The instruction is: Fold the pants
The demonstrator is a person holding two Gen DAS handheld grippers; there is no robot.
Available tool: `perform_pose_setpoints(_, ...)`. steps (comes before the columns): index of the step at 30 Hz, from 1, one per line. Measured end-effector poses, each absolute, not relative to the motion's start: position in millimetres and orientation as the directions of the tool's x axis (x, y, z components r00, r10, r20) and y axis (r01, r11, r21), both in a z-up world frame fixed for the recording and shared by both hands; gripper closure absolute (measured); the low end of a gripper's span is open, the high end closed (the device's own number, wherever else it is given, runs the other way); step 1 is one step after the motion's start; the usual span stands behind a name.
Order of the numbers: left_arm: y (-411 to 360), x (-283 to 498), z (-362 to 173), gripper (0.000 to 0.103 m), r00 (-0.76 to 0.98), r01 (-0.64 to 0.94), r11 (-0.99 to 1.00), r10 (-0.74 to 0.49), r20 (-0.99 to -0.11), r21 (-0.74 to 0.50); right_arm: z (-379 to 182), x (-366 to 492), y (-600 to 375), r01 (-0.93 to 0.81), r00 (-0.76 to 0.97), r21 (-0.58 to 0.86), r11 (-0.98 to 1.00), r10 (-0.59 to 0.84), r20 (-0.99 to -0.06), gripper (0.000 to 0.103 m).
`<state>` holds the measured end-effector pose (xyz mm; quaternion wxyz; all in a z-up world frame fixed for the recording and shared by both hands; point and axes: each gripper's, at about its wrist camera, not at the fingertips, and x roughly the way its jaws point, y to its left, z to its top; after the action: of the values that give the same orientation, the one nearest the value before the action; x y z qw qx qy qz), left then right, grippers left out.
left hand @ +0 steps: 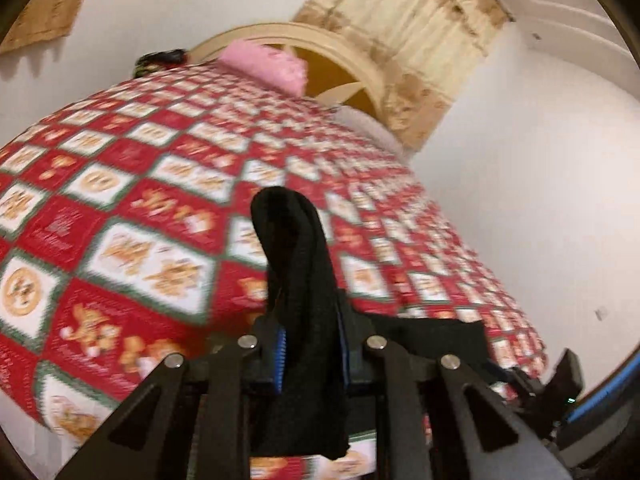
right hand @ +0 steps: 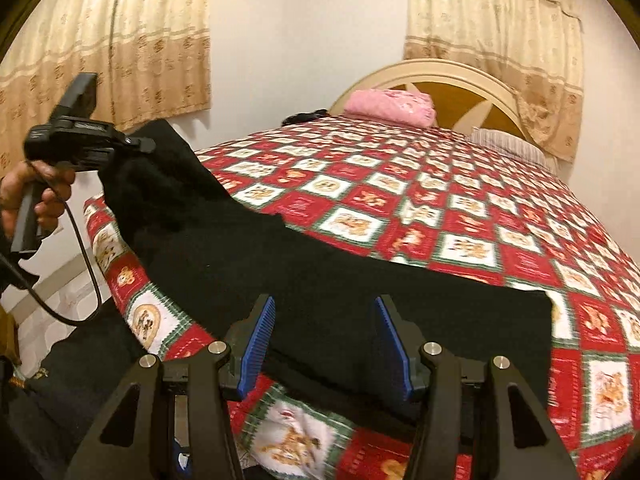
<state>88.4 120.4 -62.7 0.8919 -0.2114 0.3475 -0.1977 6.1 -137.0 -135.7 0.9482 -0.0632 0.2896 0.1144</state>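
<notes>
Black pants (right hand: 320, 280) lie across the near edge of a bed with a red, white and green checked quilt (right hand: 440, 208). At the left a person's hand (right hand: 44, 196) holds my left gripper (right hand: 148, 145), which is shut on one end of the pants and has it raised off the bed. In the left wrist view a bunched fold of the pants (left hand: 292, 248) stands up between that gripper's (left hand: 310, 320) blue pads (left hand: 280, 356). My right gripper (right hand: 326, 320) is open low over the pants' near edge, its blue pads (right hand: 260, 340) apart with fabric lying flat between them.
A folded pink cloth (right hand: 390, 106) sits near the arched wooden headboard (right hand: 460, 80), a striped pillow (right hand: 508, 140) to its right. Beige curtains (right hand: 492, 20) hang on the white wall. A black cable (right hand: 86, 264) dangles from the left gripper beside the bed's left edge.
</notes>
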Motion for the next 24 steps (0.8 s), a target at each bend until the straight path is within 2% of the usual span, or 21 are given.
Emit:
perform_pose_setpoints(6, 74.1, 92.2, -37.2, 0.083, 0.646, 0.309, 0.793, -0.58, -0.496, -0.525, -122.4, -10.4, -168.5, -0.188, 0.832, -0.081, 0.979, 0.116, -0.542, 0.048)
perform_pose_setpoints(14, 10.1, 100.0, -19.1, 0.083, 0.588, 0.4, 0.748, -0.652, -0.478, -0.529, -121.8, -23.7, -231.6, -0.012, 0.857, 0.008, 1.0, 0.014, -0.516, 0.046)
perform_pose_setpoints(19, -35.1, 103.4, -23.9, 0.083, 0.535, 0.435, 0.749, -0.661, -0.526, -0.5, -126.5, -26.1, -271.6, 0.152, 0.86, 0.078, 0.985, -0.093, -0.502, 0.044)
perform_pose_setpoints(24, -69.0, 105.4, -34.4, 0.083, 0.489, 0.457, 0.756, -0.654, -0.577, -0.468, -134.1, -23.6, -301.1, 0.274, 0.831, 0.154, 0.949, -0.153, -0.534, 0.043)
